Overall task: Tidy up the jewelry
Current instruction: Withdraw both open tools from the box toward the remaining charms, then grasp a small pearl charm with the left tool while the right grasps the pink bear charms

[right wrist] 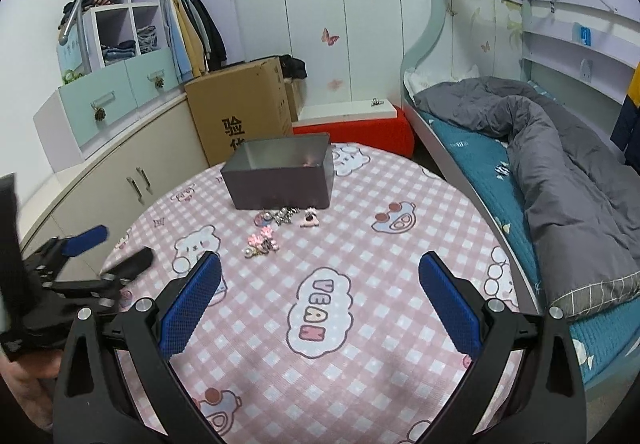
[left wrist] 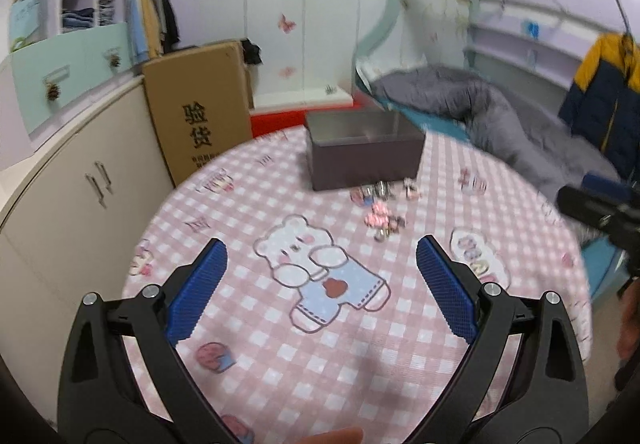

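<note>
- Left gripper (left wrist: 322, 264) hangs above the round table in its pink-and-white checked cartoon-bear cloth (left wrist: 400, 344), blue ribbed pads spread wide with nothing between them.
- Right gripper (right wrist: 320, 276) sits the same way, blue pads well apart over the cloud print that reads "VEAN" (the letters run top to bottom in that view).
- From the right wrist view the left gripper (right wrist: 108, 248) also shows at the table's left edge, one blue pad raised and its jaws apart.
- The open rectangular grey metal tin (right wrist: 280, 188) stands on the far side of the table, upright; what lies inside is too dim to tell.
- Just in front of the tin lies a row of small jewellery pieces, silver and pink (right wrist: 286, 218), touching the cloth, close to the tin's near wall.
- A second little cluster of pink and silver trinkets (right wrist: 262, 244) lies nearer the grippers, apart from the first row, beside a bear print.
- Both clusters sit ahead of the pads and untouched by either gripper.
- Behind the table stands a tall brown cardboard box with black printed characters (right wrist: 240, 112).
</note>
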`<state>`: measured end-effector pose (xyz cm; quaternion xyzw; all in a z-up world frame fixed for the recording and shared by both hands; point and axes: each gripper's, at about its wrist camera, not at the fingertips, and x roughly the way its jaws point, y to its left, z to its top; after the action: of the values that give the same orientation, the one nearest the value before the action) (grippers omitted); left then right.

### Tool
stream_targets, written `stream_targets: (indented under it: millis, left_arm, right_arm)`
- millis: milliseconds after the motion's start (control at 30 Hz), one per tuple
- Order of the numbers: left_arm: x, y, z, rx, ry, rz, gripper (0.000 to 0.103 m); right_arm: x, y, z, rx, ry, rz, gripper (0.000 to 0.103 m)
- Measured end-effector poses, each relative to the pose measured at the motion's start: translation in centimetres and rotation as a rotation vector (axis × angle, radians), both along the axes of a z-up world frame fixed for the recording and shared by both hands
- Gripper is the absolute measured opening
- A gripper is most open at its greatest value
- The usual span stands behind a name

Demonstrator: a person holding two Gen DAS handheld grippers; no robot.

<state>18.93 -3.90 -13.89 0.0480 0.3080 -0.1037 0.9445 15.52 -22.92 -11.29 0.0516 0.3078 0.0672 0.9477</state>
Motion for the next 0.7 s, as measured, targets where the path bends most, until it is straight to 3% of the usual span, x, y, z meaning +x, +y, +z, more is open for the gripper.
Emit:
stream_targets:
  millis: [200, 367, 500, 633, 700]
  left_arm:
    - [4.2, -2.8, -3.0, 0.065, 0.089, -0.058, 0.093]
    - [7.7, -4.4, -5.1, 0.072, 0.168, -0.073, 0.092]
    - [9.5, -4.6, -6.7, 0.06, 0.249, -0.083, 0.07]
    - [9.6, -4.6, -6.6, 0.037, 0.253, -0.108, 0.057]
    - [9.6, -4.8, -6.6, 0.029, 0.251, -0.13, 0.045]
  right_arm:
    - [0.8, -1.1, -1.6, 0.01, 0.043, -0.011, 0.095]
    - [1.3, -1.8, -2.6, 0.015, 0.07, -0.018, 0.095]
    - [1.6, -2.3, -3.1, 0.014, 0.085, -0.022, 0.095]
    - [1.8, -2.5, -3.6, 0.023, 0.097, -0.027, 0.095]
    - [1.9, -2.5, -3.7, 0.023, 0.101, -0.026, 0.095]
